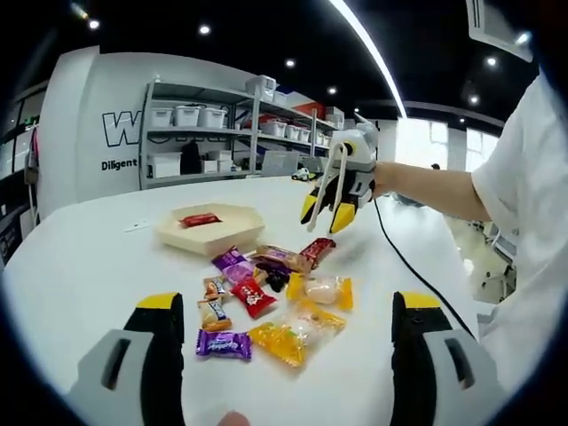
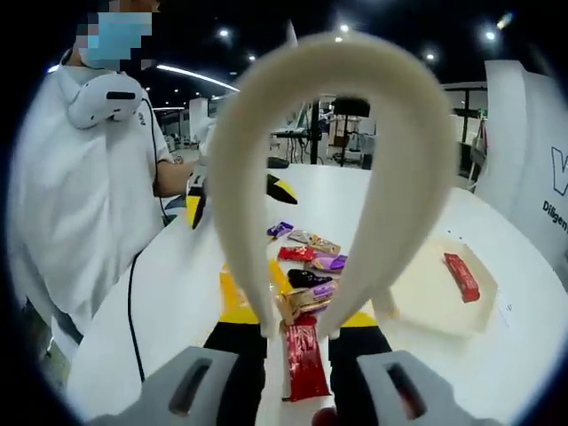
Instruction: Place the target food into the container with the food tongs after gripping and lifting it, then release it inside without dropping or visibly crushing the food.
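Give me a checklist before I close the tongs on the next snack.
1. Tongs seated in right gripper: ok.
2. Tongs open and empty: ok.
3. Tips astride the red snack: ok in the right gripper view; height above it: cannot tell.
4. Neighbouring snacks clear of the tips: not ok, the pile crowds its far end.
5. Tray has room beside its one bar: ok.
6. Left gripper open, holding nothing: ok.

The candy wrappers (image 1: 266, 302) look glossy, like foil or plastic. The tongs (image 2: 333, 169) are smooth cream plastic. The white table (image 1: 98, 257) looks matt.
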A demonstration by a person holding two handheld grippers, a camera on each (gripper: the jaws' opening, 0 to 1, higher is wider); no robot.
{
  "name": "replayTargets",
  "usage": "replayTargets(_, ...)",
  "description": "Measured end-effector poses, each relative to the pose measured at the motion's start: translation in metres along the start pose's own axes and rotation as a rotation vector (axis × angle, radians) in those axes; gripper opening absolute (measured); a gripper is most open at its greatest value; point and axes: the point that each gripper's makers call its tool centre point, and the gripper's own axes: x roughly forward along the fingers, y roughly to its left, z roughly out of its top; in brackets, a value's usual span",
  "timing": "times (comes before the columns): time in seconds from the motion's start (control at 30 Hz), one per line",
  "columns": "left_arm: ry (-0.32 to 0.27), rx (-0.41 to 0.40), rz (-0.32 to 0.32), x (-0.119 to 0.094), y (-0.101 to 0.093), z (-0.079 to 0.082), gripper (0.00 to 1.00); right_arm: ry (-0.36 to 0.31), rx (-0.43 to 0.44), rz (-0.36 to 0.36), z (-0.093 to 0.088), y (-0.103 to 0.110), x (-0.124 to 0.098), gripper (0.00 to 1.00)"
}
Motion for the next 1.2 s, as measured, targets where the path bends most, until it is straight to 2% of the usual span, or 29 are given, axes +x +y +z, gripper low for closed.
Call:
replayTargets(0.27, 0.003, 0.001, -0.001, 0.001, 0.000, 0.000, 0.95, 0.015, -0.002, 0.010, -0.009, 0.000, 0.000, 0.21)
replayTargets(1.2, 0.016, 0.002, 0.002, 0.002, -0.002, -0.002, 0.95, 0.025, -0.007, 0.036, -0.024, -0.004, 0.005, 0.23)
